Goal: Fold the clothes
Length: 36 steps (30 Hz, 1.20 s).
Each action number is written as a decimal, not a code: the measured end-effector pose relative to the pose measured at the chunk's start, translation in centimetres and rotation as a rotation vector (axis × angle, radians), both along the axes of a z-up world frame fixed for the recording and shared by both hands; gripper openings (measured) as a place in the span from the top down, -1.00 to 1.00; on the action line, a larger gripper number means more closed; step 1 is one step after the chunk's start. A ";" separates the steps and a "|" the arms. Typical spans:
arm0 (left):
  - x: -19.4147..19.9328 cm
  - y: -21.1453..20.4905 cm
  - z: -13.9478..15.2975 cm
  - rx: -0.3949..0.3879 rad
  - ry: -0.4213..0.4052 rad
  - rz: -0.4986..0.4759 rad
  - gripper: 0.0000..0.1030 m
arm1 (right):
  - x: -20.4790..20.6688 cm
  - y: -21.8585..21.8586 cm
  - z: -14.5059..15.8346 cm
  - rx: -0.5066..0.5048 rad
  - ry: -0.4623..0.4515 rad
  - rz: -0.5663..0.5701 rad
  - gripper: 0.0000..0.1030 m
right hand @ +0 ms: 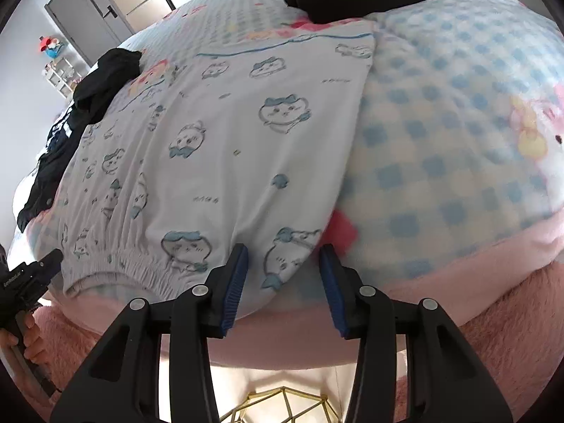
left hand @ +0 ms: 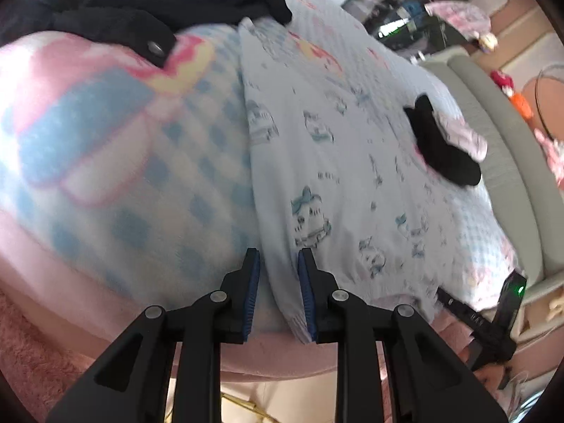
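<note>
Printed pants (right hand: 218, 148) flat on bed; waistband corners between parted pads of each tool (left hand: 278, 275) (right hand: 283, 271).

Both wrist fisheyes ride close above a bed's near edge, tilted steeply down along their fingers; left view faces the printed garment (left hand: 335, 183) from its left edge, right view (right hand: 218, 148) from its right corner, sharing that garment and checked blanket (left hand: 158, 176).
</note>
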<state>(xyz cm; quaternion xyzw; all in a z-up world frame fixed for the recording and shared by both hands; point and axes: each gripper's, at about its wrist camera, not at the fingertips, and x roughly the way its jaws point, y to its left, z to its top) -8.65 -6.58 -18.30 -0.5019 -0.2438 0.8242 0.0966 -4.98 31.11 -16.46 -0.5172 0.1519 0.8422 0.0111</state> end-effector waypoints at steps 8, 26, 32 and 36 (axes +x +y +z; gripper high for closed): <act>-0.7 1.3 1.4 -0.083 -0.016 0.017 0.82 | -0.3 -0.3 0.9 0.018 0.035 0.013 0.83; -0.1 1.5 4.7 -0.189 0.134 -0.042 0.09 | 2.4 2.7 3.9 0.084 0.144 -0.207 0.63; -4.2 7.4 6.0 -0.329 0.215 -0.178 -0.11 | -2.0 -0.3 5.0 0.125 0.167 -0.057 0.31; -6.3 9.8 4.3 -0.397 0.174 -0.269 -0.11 | -5.2 -5.3 2.6 0.185 0.083 0.142 0.31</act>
